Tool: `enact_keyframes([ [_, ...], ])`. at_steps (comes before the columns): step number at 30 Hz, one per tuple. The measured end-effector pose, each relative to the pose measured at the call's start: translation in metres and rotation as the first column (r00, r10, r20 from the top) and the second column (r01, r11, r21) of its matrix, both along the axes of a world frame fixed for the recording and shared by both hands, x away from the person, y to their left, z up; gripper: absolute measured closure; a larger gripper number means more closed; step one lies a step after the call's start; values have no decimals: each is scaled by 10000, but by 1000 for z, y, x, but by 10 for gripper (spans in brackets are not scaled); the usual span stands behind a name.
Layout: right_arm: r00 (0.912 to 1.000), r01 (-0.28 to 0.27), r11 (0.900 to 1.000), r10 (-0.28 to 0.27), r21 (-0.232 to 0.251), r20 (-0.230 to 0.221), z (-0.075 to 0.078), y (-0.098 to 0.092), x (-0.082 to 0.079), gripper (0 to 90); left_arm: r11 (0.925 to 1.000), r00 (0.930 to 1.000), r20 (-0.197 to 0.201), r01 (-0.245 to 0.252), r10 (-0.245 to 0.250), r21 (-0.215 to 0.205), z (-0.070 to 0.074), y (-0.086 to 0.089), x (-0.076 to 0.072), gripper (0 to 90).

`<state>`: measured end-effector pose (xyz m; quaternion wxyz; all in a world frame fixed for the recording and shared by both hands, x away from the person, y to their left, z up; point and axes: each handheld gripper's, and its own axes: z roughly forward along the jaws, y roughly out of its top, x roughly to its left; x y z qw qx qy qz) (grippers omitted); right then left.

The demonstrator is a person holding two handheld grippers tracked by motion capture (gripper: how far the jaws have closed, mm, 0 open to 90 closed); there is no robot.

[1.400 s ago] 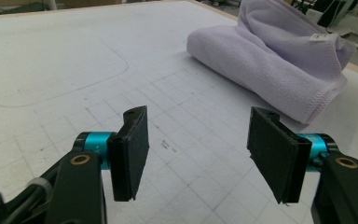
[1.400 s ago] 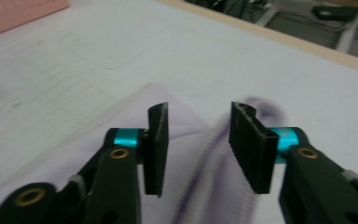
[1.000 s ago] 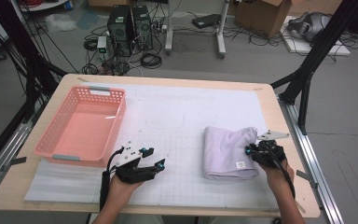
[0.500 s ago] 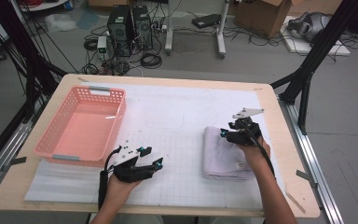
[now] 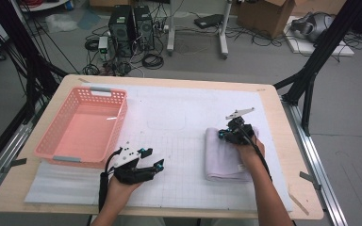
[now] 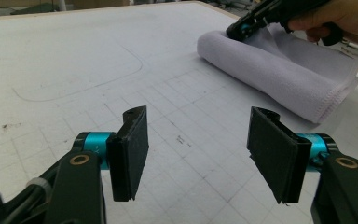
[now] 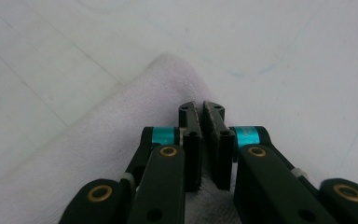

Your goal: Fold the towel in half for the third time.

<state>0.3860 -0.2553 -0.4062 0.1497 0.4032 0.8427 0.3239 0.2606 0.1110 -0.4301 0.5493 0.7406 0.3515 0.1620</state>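
The folded lilac towel [image 5: 226,157] lies flat on the white gridded mat [image 5: 179,141], towards the right-hand side of the table [image 5: 283,122]. It is folded into a thick oblong with its rounded fold facing the middle of the mat; in the left gripper view its stitched edge [image 6: 328,105] lies at the near right.

At the far end of the towel sits the right gripper [image 5: 227,133], held in the person's right hand [image 5: 250,150], which hovers over the cloth. Its jaws have just been closing and now stand almost together, pad against pad, with the tips at the towel's far corner [image 7: 177,65]. From the right gripper view [image 7: 202,108] I cannot tell whether a thin layer of cloth is nipped between the pads; the towel spreads out below and to the left of them. In the left gripper view the same gripper [image 6: 235,31] touches the top of the towel's far end.

Well to the left of the towel, near the front edge of the mat, the left gripper [image 5: 152,168] rests low in the left hand [image 5: 122,181]. Its jaws stand wide apart with bare mat between the two black pads [image 6: 133,149].

Farther left of the towel, beyond that hand, a pink plastic basket [image 5: 56,141] stands on the table's left part, touching the mat's edge.
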Motion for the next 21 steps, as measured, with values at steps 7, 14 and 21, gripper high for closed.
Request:
enact_keyframes([
  [7, 9982, -585, 9894, 562, 1326, 206, 12, 15, 0, 860, 10000, 10000, -10, 10, -10, -15, 0, 0, 1, 388],
  [14, 9990, -448, 9870, 429, 1541, 156, 4, 50, 12, 847, 10000, 10000, -40, -21, 21, -57, -1, 2, 1, 387],
  [21, 9923, 334, 9980, -395, 531, 1172, 14, 47, 3, 620, 10000, 10000, -61, 8, -8, -49, -1, 1, 1, 387],
])
